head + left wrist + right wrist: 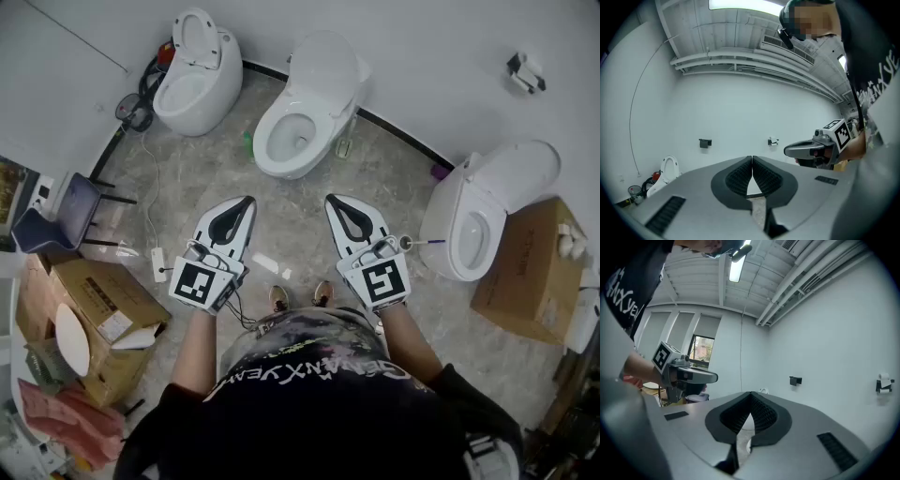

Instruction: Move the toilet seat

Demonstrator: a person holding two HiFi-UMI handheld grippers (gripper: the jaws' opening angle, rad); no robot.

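L gripper [247, 201]: jaws pressed together, nothing between; aimed at 12 o'clock
R gripper [331, 199]: jaws likewise closed together, empty; kept near L gripper, at its 3 o'clock
Toilet seat [268, 141]: seen on mid toilet [323, 70], at 12 o'clock of both grippers, well apart from them, not touched
Other toilets: left toilet [192, 89] at 11 o'clock, right toilet [487, 202] at 3 o'clock
Floor: cardboard box [94, 300] at 8 o'clock, chair [66, 211] at 9 o'clock
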